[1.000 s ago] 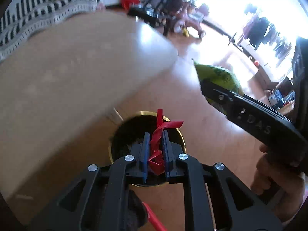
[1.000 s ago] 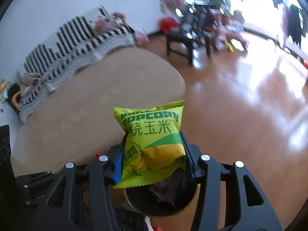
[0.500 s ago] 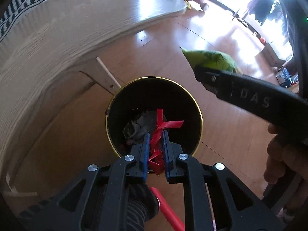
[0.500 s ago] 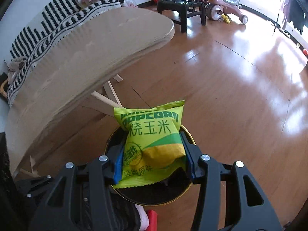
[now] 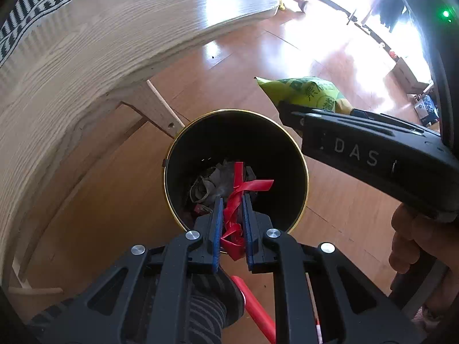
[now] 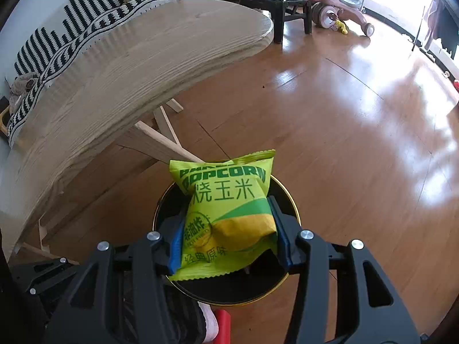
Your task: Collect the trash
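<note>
A black trash bin with a gold rim [image 5: 172,154] stands on the wooden floor beside the table; it also shows in the right wrist view [image 6: 292,200]. Crumpled trash [image 5: 206,186] lies at its bottom. My left gripper [image 5: 231,205] is shut on a red wrapper strip [image 5: 238,189] and holds it over the bin's mouth. My right gripper [image 6: 228,215] is shut on a yellow-green popcorn bag [image 6: 226,209] and holds it above the bin. The bag also shows in the left wrist view [image 5: 304,91], above the bin's right rim.
A curved light-wood table [image 6: 129,66] with slanted legs [image 5: 155,106] stands just left of the bin. A striped sofa [image 6: 71,25], a black chair [image 6: 284,3] and a pink ride-on toy [image 6: 341,8] are beyond. A foot in a red shoe [image 5: 255,309] is below the grippers.
Both grippers have tipped down and come over the bin, which fills more of each view. Both still hold their trash.
</note>
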`<state>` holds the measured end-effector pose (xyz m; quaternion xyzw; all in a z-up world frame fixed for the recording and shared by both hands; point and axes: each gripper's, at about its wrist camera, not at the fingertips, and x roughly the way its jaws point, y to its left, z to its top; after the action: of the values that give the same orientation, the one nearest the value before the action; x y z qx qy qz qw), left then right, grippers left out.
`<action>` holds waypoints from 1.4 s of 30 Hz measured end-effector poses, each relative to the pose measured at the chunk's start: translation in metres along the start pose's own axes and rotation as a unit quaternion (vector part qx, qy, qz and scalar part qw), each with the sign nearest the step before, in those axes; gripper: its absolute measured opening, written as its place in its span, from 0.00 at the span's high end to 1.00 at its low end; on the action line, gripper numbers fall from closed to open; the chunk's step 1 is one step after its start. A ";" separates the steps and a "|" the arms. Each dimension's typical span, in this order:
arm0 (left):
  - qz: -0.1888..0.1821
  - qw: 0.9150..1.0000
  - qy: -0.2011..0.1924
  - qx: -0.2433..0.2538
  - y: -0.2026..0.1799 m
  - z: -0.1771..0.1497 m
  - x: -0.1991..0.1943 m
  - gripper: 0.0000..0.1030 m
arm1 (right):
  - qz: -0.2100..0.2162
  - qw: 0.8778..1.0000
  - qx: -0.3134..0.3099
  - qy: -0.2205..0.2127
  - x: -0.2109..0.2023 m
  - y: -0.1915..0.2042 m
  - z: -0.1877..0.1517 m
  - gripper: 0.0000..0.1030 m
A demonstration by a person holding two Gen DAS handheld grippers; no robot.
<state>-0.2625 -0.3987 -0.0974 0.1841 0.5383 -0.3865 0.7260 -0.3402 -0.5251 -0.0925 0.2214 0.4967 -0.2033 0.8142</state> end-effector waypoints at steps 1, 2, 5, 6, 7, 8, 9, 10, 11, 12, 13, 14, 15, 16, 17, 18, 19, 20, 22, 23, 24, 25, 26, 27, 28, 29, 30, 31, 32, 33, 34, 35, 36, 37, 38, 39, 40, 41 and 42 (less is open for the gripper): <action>0.000 1.000 0.000 0.000 0.000 0.000 0.000 0.88 | -0.001 1.000 -0.001 0.000 0.000 0.000 0.000 0.52; 0.000 1.000 0.000 0.000 0.000 0.000 0.000 0.88 | -0.001 1.000 -0.001 0.000 -0.001 -0.001 0.000 0.52; -0.002 1.000 0.001 -0.002 0.002 -0.001 0.001 0.88 | 0.000 1.000 0.001 0.002 0.000 -0.001 -0.001 0.52; -0.002 1.000 0.001 -0.002 0.002 -0.001 0.001 0.88 | 0.000 1.000 0.002 0.002 0.000 0.000 -0.002 0.52; -0.003 1.000 0.002 -0.003 0.003 -0.001 0.001 0.88 | 0.001 1.000 0.002 0.002 0.000 0.000 -0.002 0.52; -0.006 1.000 0.002 -0.004 0.003 -0.002 0.001 0.88 | 0.001 1.000 0.002 0.003 0.000 0.000 -0.003 0.52; -0.008 1.000 0.003 -0.005 0.003 -0.002 0.002 0.88 | 0.002 1.000 0.002 0.003 0.000 0.000 -0.003 0.52; -0.011 1.000 0.003 -0.006 0.004 -0.002 0.002 0.88 | 0.001 1.000 0.002 0.003 0.001 -0.001 -0.002 0.52; -0.012 1.000 0.004 -0.007 0.004 -0.002 0.002 0.88 | 0.001 1.000 0.002 0.004 0.001 -0.001 -0.002 0.52; -0.012 1.000 0.004 -0.006 0.004 -0.002 0.003 0.88 | 0.001 1.000 0.003 0.004 0.001 -0.002 -0.002 0.52; -0.013 1.000 0.004 -0.006 0.005 -0.002 0.003 0.88 | 0.002 1.000 0.004 0.005 0.001 -0.003 -0.003 0.52; -0.013 1.000 0.005 -0.006 0.005 -0.002 0.003 0.88 | 0.004 1.000 0.007 0.006 0.001 -0.004 -0.003 0.52; -0.013 1.000 0.005 -0.006 0.005 -0.002 0.004 0.88 | 0.006 1.000 0.009 0.007 0.002 -0.006 -0.004 0.52; -0.014 1.000 0.006 -0.007 0.006 -0.002 0.004 0.88 | 0.007 1.000 0.012 0.008 0.003 -0.007 -0.004 0.52; -0.015 1.000 0.006 -0.006 0.006 -0.002 0.005 0.88 | 0.008 1.000 0.014 0.009 0.003 -0.008 -0.004 0.52; -0.017 1.000 0.008 -0.006 0.006 -0.002 0.006 0.88 | 0.010 1.000 0.018 0.011 0.004 -0.010 -0.004 0.52; -0.022 1.000 0.011 -0.006 0.006 -0.003 0.007 0.88 | 0.014 1.000 0.022 0.014 0.004 -0.011 -0.005 0.50; -0.029 0.999 0.019 -0.007 0.005 -0.004 0.010 0.88 | 0.020 0.999 0.031 0.017 0.005 -0.014 -0.005 0.48; -0.041 0.998 0.037 -0.011 0.002 -0.006 0.016 0.77 | 0.031 0.998 0.052 0.021 0.005 -0.021 -0.002 0.34; -0.044 0.998 0.041 -0.018 0.001 -0.007 0.018 0.43 | 0.032 0.997 0.064 0.021 0.004 -0.025 -0.001 0.27; -0.040 0.998 0.032 -0.023 0.002 -0.007 0.017 0.07 | 0.031 0.996 0.078 0.014 0.001 -0.031 0.001 0.16; -0.035 0.999 0.016 -0.027 0.002 -0.007 0.013 0.06 | 0.027 0.996 0.083 0.007 -0.002 -0.034 0.002 0.12; -0.031 0.999 -0.012 -0.028 0.002 -0.008 0.006 0.06 | 0.016 0.996 0.085 -0.002 -0.006 -0.037 0.004 0.10; -0.031 0.999 -0.023 -0.024 0.001 -0.007 0.002 0.06 | -0.004 0.997 0.080 -0.016 -0.011 -0.040 0.006 0.06; -0.032 0.999 -0.030 -0.021 0.001 -0.007 -0.002 0.06 | -0.017 0.997 0.076 -0.025 -0.015 -0.041 0.007 0.06; -0.032 0.999 -0.036 -0.024 0.001 -0.007 -0.006 0.06 | -0.029 0.996 0.074 -0.033 -0.018 -0.044 0.009 0.06; -0.035 0.998 -0.043 -0.031 0.003 -0.007 -0.012 0.06 | -0.038 0.995 0.077 -0.042 -0.023 -0.048 0.010 0.06; -0.039 0.997 -0.051 -0.040 0.005 -0.005 -0.020 0.06 | -0.043 0.995 0.077 -0.049 -0.026 -0.049 0.011 0.06; -0.051 0.995 -0.067 -0.055 0.011 -0.001 -0.036 0.06 | -0.051 0.994 0.073 -0.061 -0.030 -0.050 0.012 0.06; -0.056 0.993 -0.082 -0.069 0.017 0.004 -0.052 0.06 | -0.060 0.993 0.063 -0.077 -0.035 -0.047 0.012 0.06; -0.060 0.989 -0.104 -0.082 0.026 0.009 -0.071 0.06 | -0.065 0.992 0.052 -0.091 -0.037 -0.045 0.012 0.06; -0.059 0.983 -0.144 -0.099 0.042 0.013 -0.100 0.06 | -0.067 0.991 0.039 -0.105 -0.040 -0.041 0.013 0.06; -0.046 0.978 -0.174 -0.110 0.056 0.016 -0.121 0.06 | -0.061 0.990 0.021 -0.122 -0.044 -0.031 0.017 0.07; -0.025 0.972 -0.199 -0.120 0.071 0.017 -0.141 0.06 | -0.054 0.990 0.011 -0.130 -0.047 -0.024 0.021 0.07; 0.016 0.963 -0.228 -0.140 0.097 0.018 -0.166 0.06 | -0.040 0.989 -0.004 -0.144 -0.051 -0.009 0.027 0.07; 0.040 0.958 -0.241 -0.152 0.113 0.018 -0.178 0.06 | -0.027 0.987 -0.018 -0.160 -0.056 0.006 0.034 0.07; 0.066 0.950 -0.255 -0.168 0.133 0.016 -0.190 0.06 | -0.018 0.985 -0.028 -0.171 -0.060 0.020 0.040 0.07; 0.099 0.939 -0.270 -0.189 0.161 0.011 -0.202 0.06 | 0.002 0.981 -0.045 -0.188 -0.066 0.041 0.049 0.07; 0.120 0.931 -0.280 -0.203 0.181 0.006 -0.209 0.06 | 0.022 0.976 -0.064 -0.205 -0.073 0.065 0.058 0.07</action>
<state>-0.1468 -0.2119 0.0710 -0.0194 0.3543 -0.2146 0.9100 -0.2939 -0.4959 0.0072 0.1330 0.3267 -0.1938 0.9154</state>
